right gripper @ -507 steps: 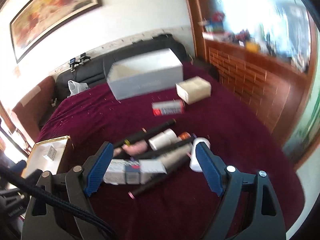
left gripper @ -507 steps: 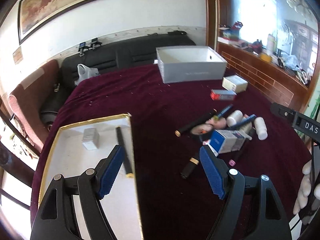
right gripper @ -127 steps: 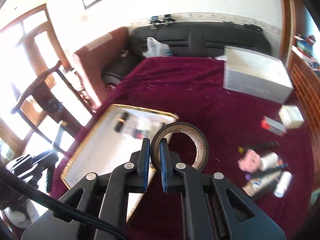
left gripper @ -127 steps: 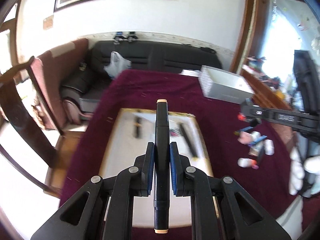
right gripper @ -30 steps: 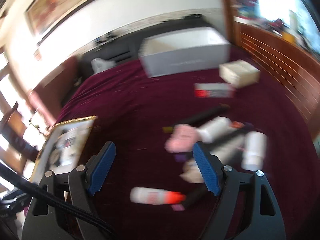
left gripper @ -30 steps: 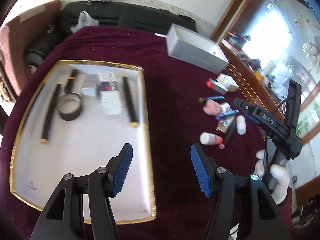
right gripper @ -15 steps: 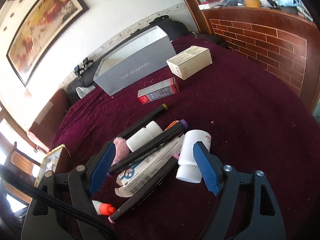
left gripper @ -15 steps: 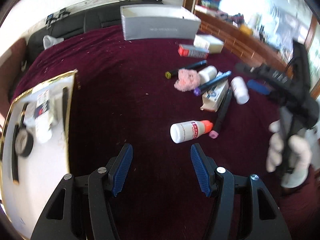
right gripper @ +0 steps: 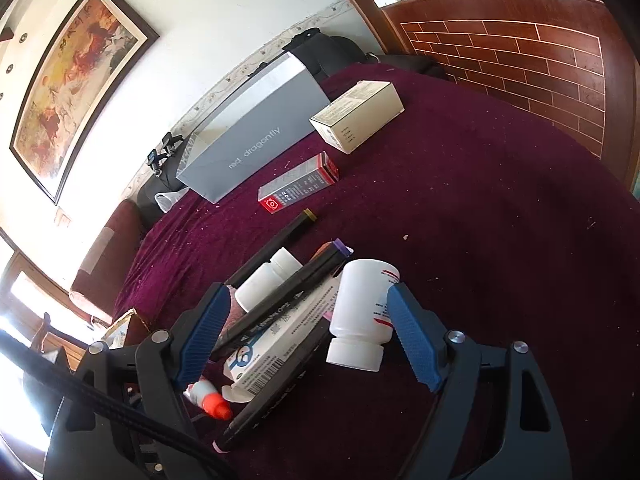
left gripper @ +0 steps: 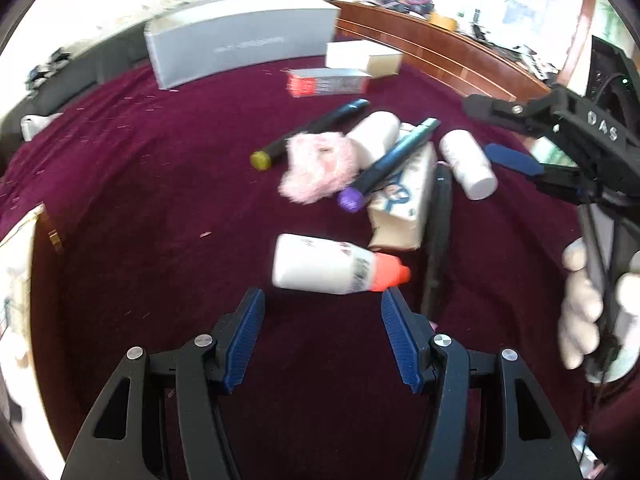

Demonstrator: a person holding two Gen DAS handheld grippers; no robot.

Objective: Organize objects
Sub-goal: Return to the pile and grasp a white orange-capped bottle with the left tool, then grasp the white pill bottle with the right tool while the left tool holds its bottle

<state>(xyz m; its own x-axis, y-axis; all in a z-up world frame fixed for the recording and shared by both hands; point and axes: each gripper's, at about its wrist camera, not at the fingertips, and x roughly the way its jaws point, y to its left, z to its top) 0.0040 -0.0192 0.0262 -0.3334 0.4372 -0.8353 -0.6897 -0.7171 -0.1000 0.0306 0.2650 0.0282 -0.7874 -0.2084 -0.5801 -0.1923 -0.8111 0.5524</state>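
My left tongs [left gripper: 323,312] tilt steeply down, spread and empty, just short of the orange-capped bottle [left gripper: 334,265] lying crosswise on the maroon desk [left gripper: 168,184]. My right tongs [right gripper: 308,316] slant down more gently, spread wide around the clutter: the white pill bottle [right gripper: 362,312] lies between them, beside the white-and-blue carton [right gripper: 276,348] and the purple-capped marker [right gripper: 286,292], nothing pinched.

A maroon-clothed table [right gripper: 500,208] carries a grey box [right gripper: 256,132], a cream carton [right gripper: 356,116], a red-ended packet [right gripper: 298,188], markers, white bottles [right gripper: 364,312], a pink puff [left gripper: 318,166] and a gold-rimmed tray [left gripper: 50,232].
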